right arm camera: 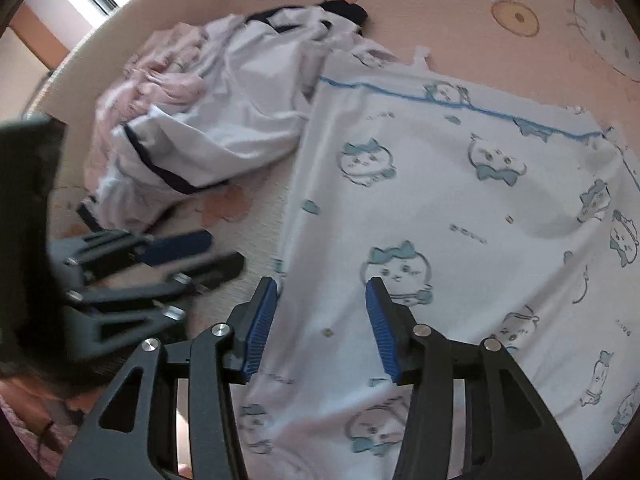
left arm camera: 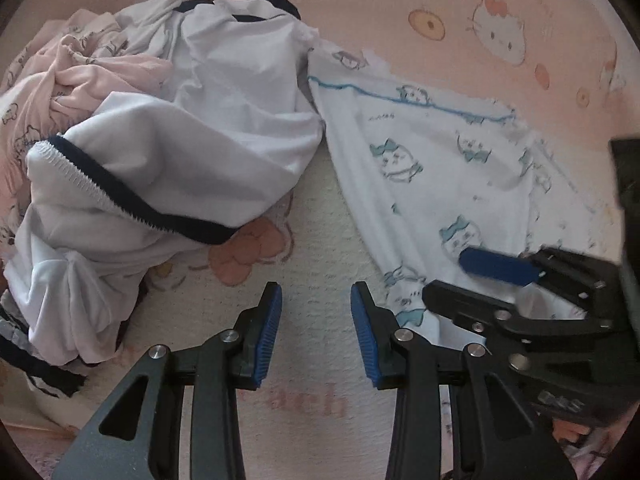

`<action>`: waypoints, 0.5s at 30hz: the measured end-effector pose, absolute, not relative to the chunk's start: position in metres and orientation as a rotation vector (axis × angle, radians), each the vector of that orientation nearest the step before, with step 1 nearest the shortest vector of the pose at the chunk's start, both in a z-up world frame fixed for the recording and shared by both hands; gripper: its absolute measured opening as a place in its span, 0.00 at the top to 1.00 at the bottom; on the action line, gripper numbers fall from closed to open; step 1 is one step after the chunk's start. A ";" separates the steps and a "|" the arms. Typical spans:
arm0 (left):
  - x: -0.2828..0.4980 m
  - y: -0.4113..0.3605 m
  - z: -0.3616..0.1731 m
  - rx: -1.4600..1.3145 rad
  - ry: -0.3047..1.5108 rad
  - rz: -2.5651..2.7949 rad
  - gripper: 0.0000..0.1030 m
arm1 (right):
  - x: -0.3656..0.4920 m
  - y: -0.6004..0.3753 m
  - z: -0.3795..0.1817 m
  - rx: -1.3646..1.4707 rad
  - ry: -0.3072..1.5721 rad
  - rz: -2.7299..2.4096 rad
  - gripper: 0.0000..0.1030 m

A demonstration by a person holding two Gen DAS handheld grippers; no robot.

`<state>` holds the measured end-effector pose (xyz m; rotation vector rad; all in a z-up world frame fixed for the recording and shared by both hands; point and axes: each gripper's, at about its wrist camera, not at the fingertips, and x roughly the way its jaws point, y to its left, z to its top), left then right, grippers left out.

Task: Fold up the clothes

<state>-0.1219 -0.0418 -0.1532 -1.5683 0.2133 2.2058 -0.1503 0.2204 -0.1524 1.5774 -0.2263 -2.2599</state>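
A white garment with blue cat prints and a blue seam [right arm camera: 440,200] lies spread flat on the bed; it also shows at the right in the left wrist view [left arm camera: 420,152]. My right gripper [right arm camera: 322,304] hangs open over its near left part, the left finger by the cloth's edge and the pads not pressing on anything. In the left wrist view the right gripper [left arm camera: 446,276] rests low over that same corner. My left gripper [left arm camera: 316,320] stands open over bare sheet, with nothing between its fingers, and shows left of the garment [right arm camera: 226,250].
A crumpled white garment with navy trim [left arm camera: 180,140] [right arm camera: 224,120] lies heaped to the left, on a pink printed garment [left arm camera: 60,80] [right arm camera: 160,80]. The pink cat-pattern sheet [left arm camera: 480,40] [right arm camera: 440,20] covers the bed. The bed's edge [right arm camera: 60,80] runs along the upper left.
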 end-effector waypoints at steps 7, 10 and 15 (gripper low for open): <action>-0.119 -0.033 -0.149 -1.498 0.129 2.126 0.79 | -0.152 0.242 -0.165 1.592 -0.366 -2.238 0.57; -0.113 -0.023 -0.149 -1.458 0.159 2.097 0.81 | -0.150 0.240 -0.166 1.593 -0.333 -2.249 0.58; -0.114 -0.008 -0.165 -1.478 0.261 2.085 0.79 | -0.145 0.240 -0.164 1.597 -0.287 -2.276 0.65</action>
